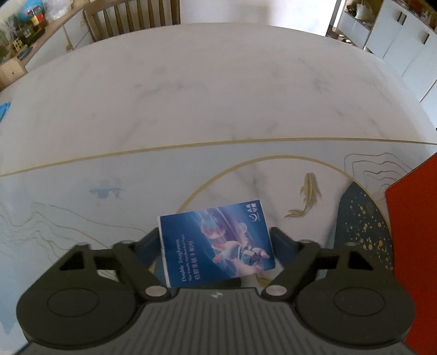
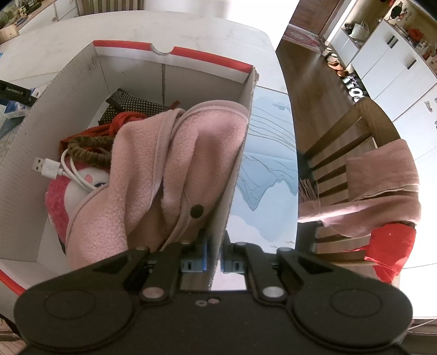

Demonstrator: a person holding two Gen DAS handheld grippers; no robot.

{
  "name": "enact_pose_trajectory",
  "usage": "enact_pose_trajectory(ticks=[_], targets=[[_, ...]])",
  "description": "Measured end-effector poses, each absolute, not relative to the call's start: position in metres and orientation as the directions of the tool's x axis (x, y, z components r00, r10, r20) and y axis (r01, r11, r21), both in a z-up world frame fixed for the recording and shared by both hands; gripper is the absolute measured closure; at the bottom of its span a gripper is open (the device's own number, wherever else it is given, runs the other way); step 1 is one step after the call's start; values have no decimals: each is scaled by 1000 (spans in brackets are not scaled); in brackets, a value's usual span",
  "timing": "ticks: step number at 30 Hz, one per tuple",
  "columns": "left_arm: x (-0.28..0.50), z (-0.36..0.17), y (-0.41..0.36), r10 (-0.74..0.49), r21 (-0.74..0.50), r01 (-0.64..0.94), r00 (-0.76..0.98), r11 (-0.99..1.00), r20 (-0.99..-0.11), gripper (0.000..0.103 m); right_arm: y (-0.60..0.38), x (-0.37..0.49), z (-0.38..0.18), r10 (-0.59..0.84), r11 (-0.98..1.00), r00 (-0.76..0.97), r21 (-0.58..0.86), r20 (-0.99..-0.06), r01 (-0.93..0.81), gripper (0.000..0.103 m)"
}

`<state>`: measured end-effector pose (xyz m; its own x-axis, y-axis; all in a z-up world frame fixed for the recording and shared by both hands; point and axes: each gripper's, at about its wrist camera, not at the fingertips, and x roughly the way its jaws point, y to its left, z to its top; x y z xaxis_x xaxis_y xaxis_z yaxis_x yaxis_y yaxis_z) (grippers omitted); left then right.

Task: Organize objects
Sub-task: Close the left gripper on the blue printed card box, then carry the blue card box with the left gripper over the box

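Left wrist view gives us the blue tissue pack (image 1: 215, 245) lying flat on the tabletop (image 1: 191, 109), printed side up, between the two fingers of our left gripper (image 1: 218, 243). The jaws stand wide, one finger on each side of the pack, and we cannot tell whether the pads touch its edges; we see a gap on the right side. The pack sits on a printed mat with a gold fish (image 1: 307, 195) just beyond it to the right. At the right edge of this view rises the red outer wall of the cardboard box (image 1: 412, 232), near the pack but apart from it. Past the tabletop stands a wooden chair (image 1: 131, 19).

From the right wrist view, our right gripper (image 2: 214, 256) is pinched nearly closed on the near side wall of the cardboard box (image 2: 232, 174), one blue pad inside the box and one outside. Inside the box a pink fleece garment (image 2: 169, 169) is heaped against that wall. Beside it lie a white USB cable (image 2: 54, 166), a brown braided cord (image 2: 87, 150), a red cloth (image 2: 123, 121), a black dotted pouch (image 2: 128, 105) and a pink plush toy (image 2: 71, 202), partly under the fleece. Outside the box, to the right, a second chair (image 2: 341, 153) carries a pink scarf (image 2: 382, 185) over its back.
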<state>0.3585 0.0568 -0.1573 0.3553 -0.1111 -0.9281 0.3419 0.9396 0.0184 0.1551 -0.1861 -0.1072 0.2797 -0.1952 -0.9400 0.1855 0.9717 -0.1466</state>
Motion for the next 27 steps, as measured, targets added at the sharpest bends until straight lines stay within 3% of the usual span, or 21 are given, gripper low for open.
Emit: enact_pose_trajectory(ticks=[10, 27], targets=[[344, -140, 66, -139, 0, 375, 345, 927, -928, 23, -185, 153, -107, -200, 972, 285, -154, -937, 177, 96], [269, -34, 45, -295, -47, 569, 353, 821, -888, 23, -184, 153, -107, -195, 975, 297, -153, -935, 159, 96]])
